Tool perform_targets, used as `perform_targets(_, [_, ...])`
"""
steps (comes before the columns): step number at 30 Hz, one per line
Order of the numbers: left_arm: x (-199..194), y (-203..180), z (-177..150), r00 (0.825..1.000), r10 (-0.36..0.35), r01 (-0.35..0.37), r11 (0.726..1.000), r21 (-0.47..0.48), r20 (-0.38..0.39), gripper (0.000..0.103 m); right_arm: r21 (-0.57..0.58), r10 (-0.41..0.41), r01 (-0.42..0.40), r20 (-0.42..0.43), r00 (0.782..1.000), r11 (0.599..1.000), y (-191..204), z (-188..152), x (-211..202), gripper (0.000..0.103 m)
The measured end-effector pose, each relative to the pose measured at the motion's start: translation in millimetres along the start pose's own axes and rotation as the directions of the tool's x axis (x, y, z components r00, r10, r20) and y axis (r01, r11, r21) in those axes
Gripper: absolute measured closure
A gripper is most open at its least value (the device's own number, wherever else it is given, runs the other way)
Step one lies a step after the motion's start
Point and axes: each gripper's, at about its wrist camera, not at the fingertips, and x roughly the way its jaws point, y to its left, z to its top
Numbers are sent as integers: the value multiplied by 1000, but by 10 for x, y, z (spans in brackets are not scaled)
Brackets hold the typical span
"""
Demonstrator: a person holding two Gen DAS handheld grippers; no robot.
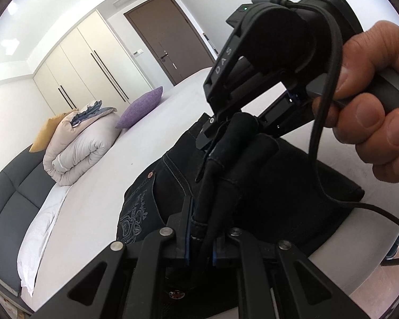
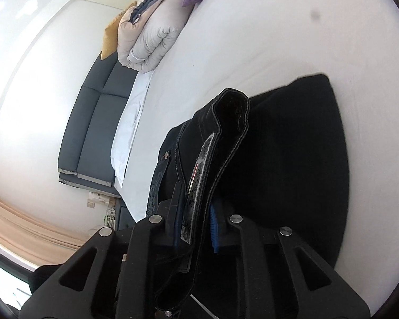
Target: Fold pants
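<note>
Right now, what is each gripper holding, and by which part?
Both hold the black pants. The left gripper pinches a bunched fabric edge; the right gripper clamps the waistband, where the inner label shows.

A wide white-sheeted bed (image 1: pixel 98 199) carries black denim pants (image 1: pixel 279 191), a rolled beige quilt (image 1: pixel 77 148), a purple cushion (image 1: pixel 142 110) and seemingly a mustard pillow (image 1: pixel 46 133).

Ahead and to the left of the left gripper (image 1: pixel 199 235) the white bed (image 1: pixel 98 186) lies bare as far as the rolled duvet (image 1: pixel 79 146) and purple pillow (image 1: pixel 142 110); directly ahead the right gripper (image 1: pixel 212 130) and its cable (image 1: pixel 329 122) crowd the passage; beyond the right gripper (image 2: pixel 196 223) the black pants (image 2: pixel 292 164) cover the sheet, with open bed past them.
</note>
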Motion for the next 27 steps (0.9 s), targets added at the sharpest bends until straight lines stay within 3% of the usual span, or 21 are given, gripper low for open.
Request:
perform_targets(4, [0,-140,68,999,-42,42,999,30,15,92,-33,-49,50,34,998,998,-55,-9,-241,88])
perform_targets(11, [33,-422,68,995,-95,95,993,67,-4,92,46,-60,57,54,997,997,-408,-90,-440,88])
perform_targets(23, [94,-535,-76,992,-119,121,989,84,-28,90,64,-79,75,60,995,995,-664,-272,-378,88])
perform_targets(26, [135,-411,-84,990,-139,140,989,51,-22,79,64,-65,61,55,996,996,-701,-305,-397,87])
perform_targets(27, [120,-373,-85,987,-157,157,987,31,-20,70,72,-62,58,52,997,996,-709,-301,-407,87])
